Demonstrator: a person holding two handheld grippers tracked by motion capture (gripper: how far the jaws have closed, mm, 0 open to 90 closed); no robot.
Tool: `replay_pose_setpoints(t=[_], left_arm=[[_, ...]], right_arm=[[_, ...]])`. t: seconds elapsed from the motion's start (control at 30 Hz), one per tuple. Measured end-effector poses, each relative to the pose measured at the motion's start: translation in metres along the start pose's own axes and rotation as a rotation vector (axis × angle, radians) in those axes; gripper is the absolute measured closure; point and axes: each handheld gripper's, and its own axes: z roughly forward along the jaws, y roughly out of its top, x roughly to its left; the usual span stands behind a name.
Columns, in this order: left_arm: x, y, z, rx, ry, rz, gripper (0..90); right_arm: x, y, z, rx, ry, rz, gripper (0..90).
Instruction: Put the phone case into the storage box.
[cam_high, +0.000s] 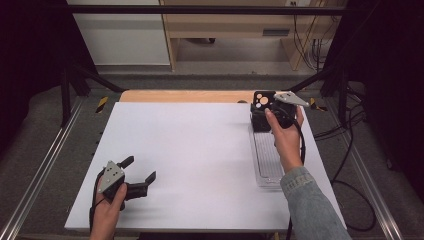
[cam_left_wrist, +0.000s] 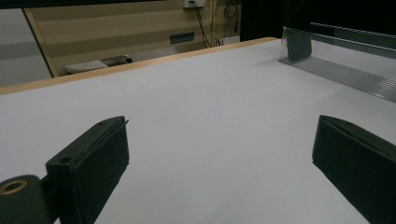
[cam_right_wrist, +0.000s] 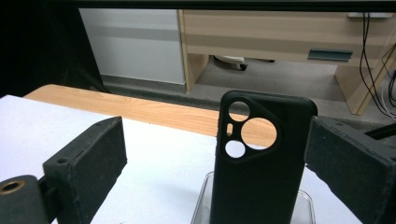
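Two tongs show in the high view: my left tongs (cam_high: 140, 171) spread over the white tabletop (cam_high: 190, 150), my right tongs (cam_high: 265, 107) by the black phone case (cam_high: 262, 100). Left gripper view: jaws wide, clear tray (cam_left_wrist: 345, 70) far ahead-right. Right gripper view: the case (cam_right_wrist: 259, 163) stands upright between my spread jaws, against the right one.

The phone case (cam_right_wrist: 261, 158) runs off the right gripper view's bottom edge at 6 o'clock — its lower end hidden. In the high view, the hand (cam_high: 285, 132) covers the clear tray's (cam_high: 267, 160) far end.
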Motion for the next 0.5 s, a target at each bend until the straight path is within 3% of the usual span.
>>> replay_pose_setpoints(t=[0.5], left_arm=[[0.0043,0.0003,-0.0025,-0.007,0.015,-0.011,3.9]], right_arm=[[0.0073,0.0047,-0.0101,-0.054,-0.002,-0.01,4.3]])
